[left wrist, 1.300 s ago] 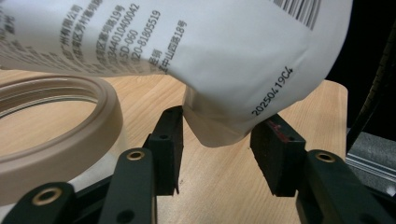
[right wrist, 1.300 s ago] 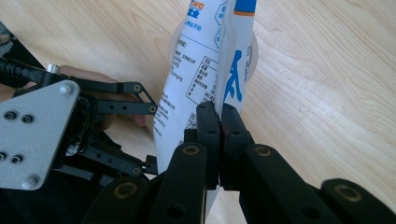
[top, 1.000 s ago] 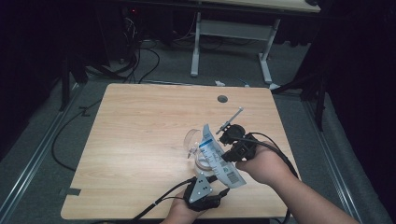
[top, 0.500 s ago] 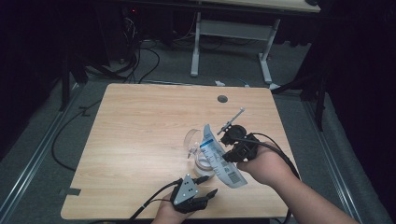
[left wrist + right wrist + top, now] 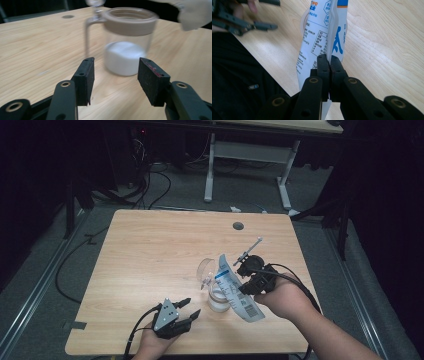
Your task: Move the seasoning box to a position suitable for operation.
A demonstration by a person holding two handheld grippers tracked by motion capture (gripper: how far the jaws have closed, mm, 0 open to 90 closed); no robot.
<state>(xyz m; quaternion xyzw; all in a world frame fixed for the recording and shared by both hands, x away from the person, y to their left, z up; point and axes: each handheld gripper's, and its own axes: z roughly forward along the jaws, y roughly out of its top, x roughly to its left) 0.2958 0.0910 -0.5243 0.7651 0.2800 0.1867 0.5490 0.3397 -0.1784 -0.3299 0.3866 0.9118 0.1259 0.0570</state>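
Right gripper (image 5: 248, 281) pinches the salt bag (image 5: 235, 287) over the jar (image 5: 218, 292), left gripper (image 5: 191, 308) spread nearby, next to steady that jar

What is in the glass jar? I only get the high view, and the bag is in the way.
Observer: The left gripper view shows white powder in the bottom of the jar.
Operator: Is the bag pinched tight?
Observer: Yes. In the right gripper view, the right gripper is shut on the bag at its edge.
Operator: Is the other gripper touching the jar?
Observer: No. The left gripper is open, with the jar just ahead of it.
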